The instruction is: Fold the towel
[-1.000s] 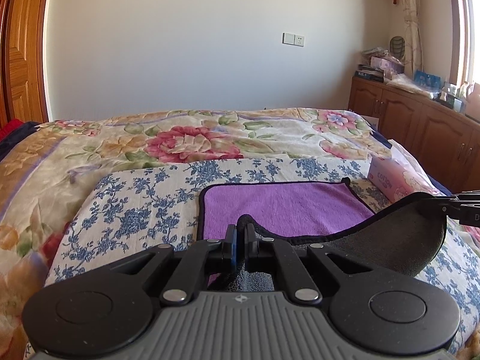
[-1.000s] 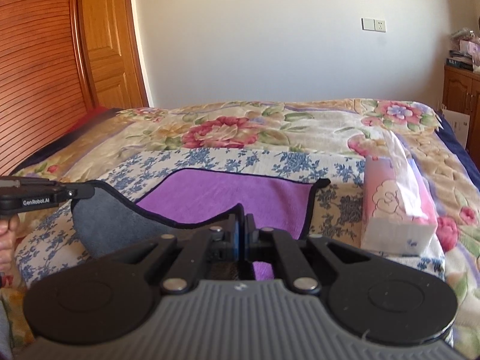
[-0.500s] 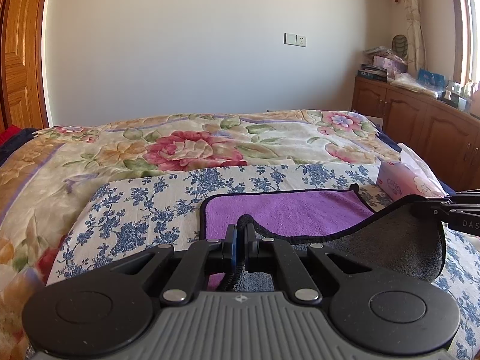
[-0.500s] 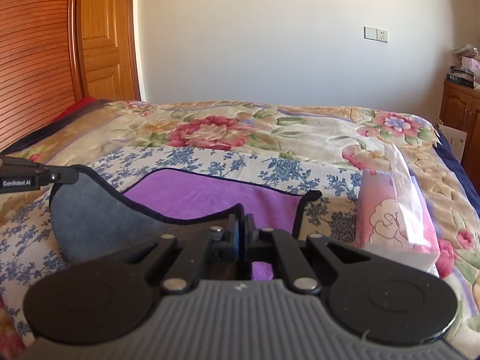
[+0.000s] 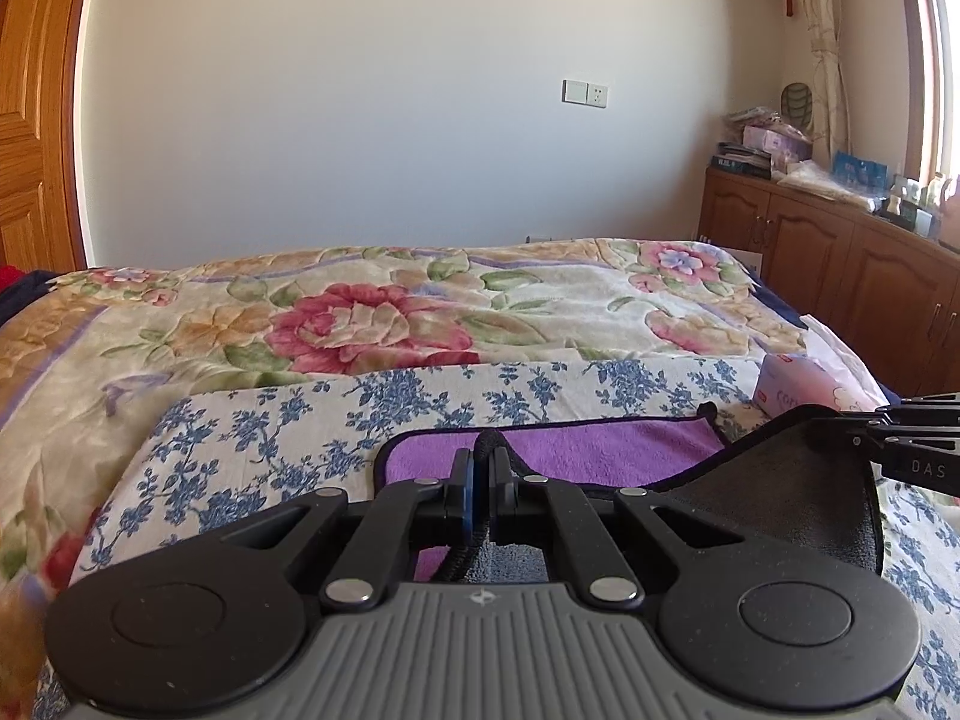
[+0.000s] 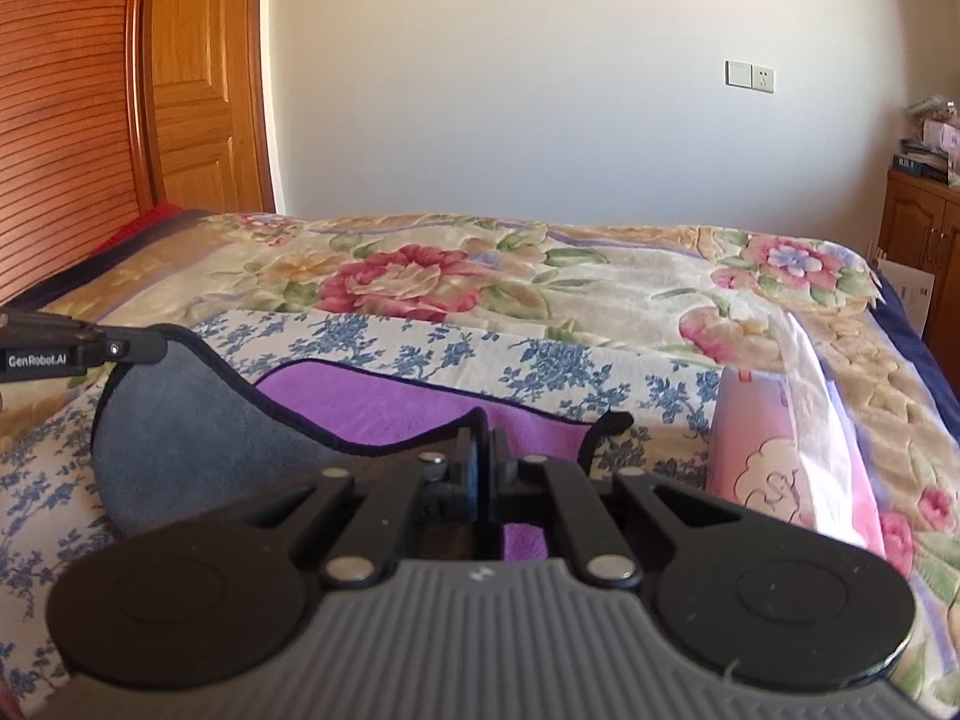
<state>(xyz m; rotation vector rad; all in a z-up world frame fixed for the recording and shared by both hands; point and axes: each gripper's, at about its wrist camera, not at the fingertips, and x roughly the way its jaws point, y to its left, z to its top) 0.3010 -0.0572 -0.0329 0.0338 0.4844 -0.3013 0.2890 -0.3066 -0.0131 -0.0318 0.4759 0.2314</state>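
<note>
On the bed (image 5: pixel 180 360), left wrist view: the left tool (image 5: pixel 480 468) has its jaws pressed together on the black-trimmed near edge of the towel (image 5: pixel 600 450). The towel is purple on its upper face and grey beneath; its far part lies flat on the blue-flowered sheet (image 5: pixel 270 438). The right tool (image 5: pixel 864 429) comes in from the right edge, pinching the other near corner, with the grey underside sagging between the two grips. A pink tissue pack (image 5: pixel 804 378) sits just beyond that corner.

Right wrist view: the right tool (image 6: pixel 483 456) is clamped on the towel (image 6: pixel 372 402) hem, jaws drawn fully together. The left tool (image 6: pixel 129 350) holds the opposite corner at left, raised off the sheet (image 6: pixel 420 348). The tissue pack (image 6: pixel 774 468) lies close beside the towel's right edge.

Judgement: the step in hand is carrying the near edge over to the far edge. To do it well: keep both corners level and evenly spread so the hem stays taut, travel together, lay the near corners onto the far corners before letting go, and keep clear of the tissue pack.
</note>
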